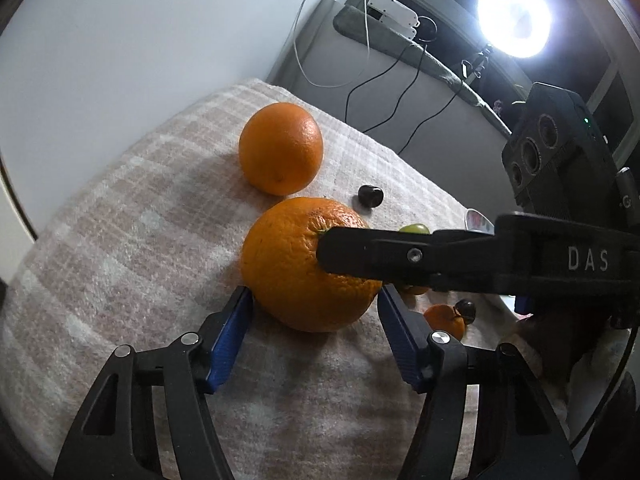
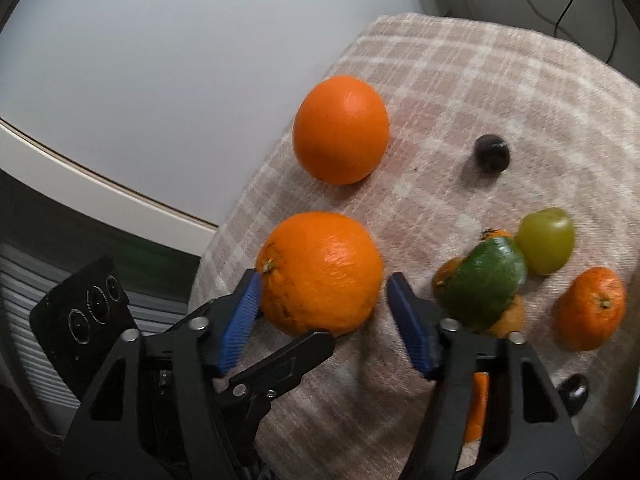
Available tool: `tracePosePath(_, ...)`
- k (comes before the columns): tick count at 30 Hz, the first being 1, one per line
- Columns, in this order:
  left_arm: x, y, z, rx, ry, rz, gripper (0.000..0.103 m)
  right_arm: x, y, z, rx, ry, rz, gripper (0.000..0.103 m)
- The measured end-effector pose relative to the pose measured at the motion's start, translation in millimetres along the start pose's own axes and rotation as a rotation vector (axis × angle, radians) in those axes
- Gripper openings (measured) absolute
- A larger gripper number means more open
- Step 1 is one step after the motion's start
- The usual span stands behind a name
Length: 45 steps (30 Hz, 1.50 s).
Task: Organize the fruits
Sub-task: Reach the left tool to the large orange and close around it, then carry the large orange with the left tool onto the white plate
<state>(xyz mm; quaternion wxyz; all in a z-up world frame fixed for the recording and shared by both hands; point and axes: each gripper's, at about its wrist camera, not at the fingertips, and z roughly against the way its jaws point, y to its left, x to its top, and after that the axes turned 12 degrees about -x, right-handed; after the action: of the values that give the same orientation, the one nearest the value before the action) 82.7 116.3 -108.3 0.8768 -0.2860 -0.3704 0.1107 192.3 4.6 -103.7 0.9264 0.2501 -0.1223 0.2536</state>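
Note:
A large orange (image 1: 288, 268) (image 2: 320, 272) lies on a pink checked cloth (image 1: 120, 240) (image 2: 480, 80), and both grippers stand around it. My left gripper (image 1: 314, 296) has a blue pad tip against each side of it. My right gripper (image 2: 324, 280) straddles it too: the left pad touches near the stem, while the right pad shows a narrow gap. One right finger (image 1: 352, 252) crosses the orange in the left wrist view. A second orange (image 1: 280, 148) (image 2: 340, 128) sits just beyond.
Right of the oranges lie a dark grape (image 2: 492, 152), a green grape (image 2: 546, 240), a green citrus (image 2: 484, 280) on small mandarins, another mandarin (image 2: 592, 308) and a second dark grape (image 2: 574, 390). The white table (image 2: 120, 60) lies left; a bright lamp (image 1: 514, 16) and cables stand behind.

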Motion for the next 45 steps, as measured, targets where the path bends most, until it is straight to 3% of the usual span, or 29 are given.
tracePosePath(15,-1,-17,7,0.044,-0.028,-0.074,0.063,-6,16,10,-0.01,-0.05,0.05,0.062)
tracePosePath(24,5,-47,9,0.014,-0.045,-0.14,0.063,-14,8,54,-0.011,-0.125,0.055,0.062)
tracePosePath(45,13,-158,-78,-0.129,0.05,-0.29,0.063,-55,-113,159,-0.082,-0.264,-0.129,0.062)
